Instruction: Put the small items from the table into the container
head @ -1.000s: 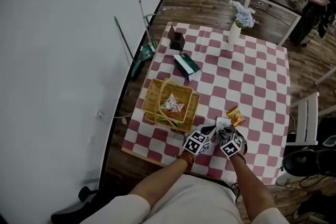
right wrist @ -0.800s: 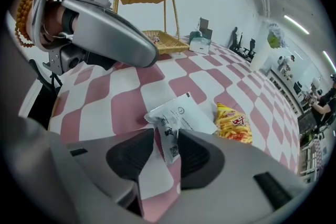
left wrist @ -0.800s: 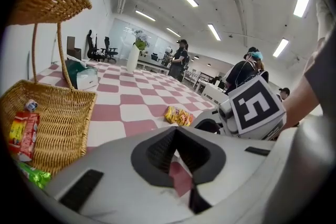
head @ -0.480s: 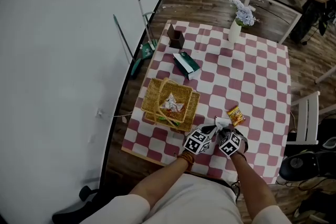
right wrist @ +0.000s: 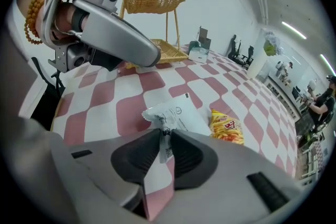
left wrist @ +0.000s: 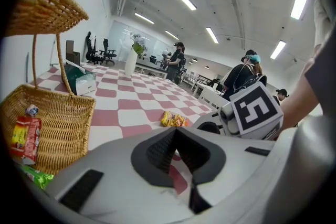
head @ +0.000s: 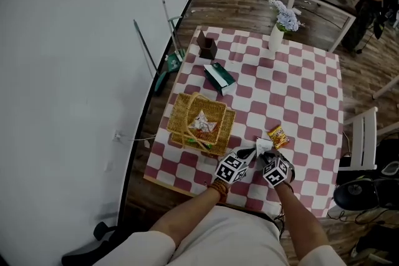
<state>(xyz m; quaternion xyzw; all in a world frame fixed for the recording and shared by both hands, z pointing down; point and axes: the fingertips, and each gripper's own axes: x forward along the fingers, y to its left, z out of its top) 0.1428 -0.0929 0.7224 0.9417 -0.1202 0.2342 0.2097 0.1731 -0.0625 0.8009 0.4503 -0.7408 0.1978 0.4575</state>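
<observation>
A white packet point(right wrist: 176, 115) lies on the checked table point(head: 299, 103) near the front edge, with a yellow snack bag point(right wrist: 227, 127) just beyond it. My right gripper point(right wrist: 165, 139) points down at the packet and its jaws are closing. The packet's near edge sits between the pads, which stand close on either side of it. My left gripper point(left wrist: 176, 131) hovers shut and empty just left of the right one, between it and the wicker basket point(left wrist: 58, 123). The basket point(head: 201, 124) holds a red packet, a green one and a crumpled wrapper. In the head view the two grippers point(head: 249, 154) point(head: 265, 156) are side by side.
A green and white box point(head: 220, 78), a brown holder point(head: 207, 45) and a white vase of flowers point(head: 277, 37) stand farther back on the table. A white chair point(head: 365, 140) is off the right edge. The wall runs along the left.
</observation>
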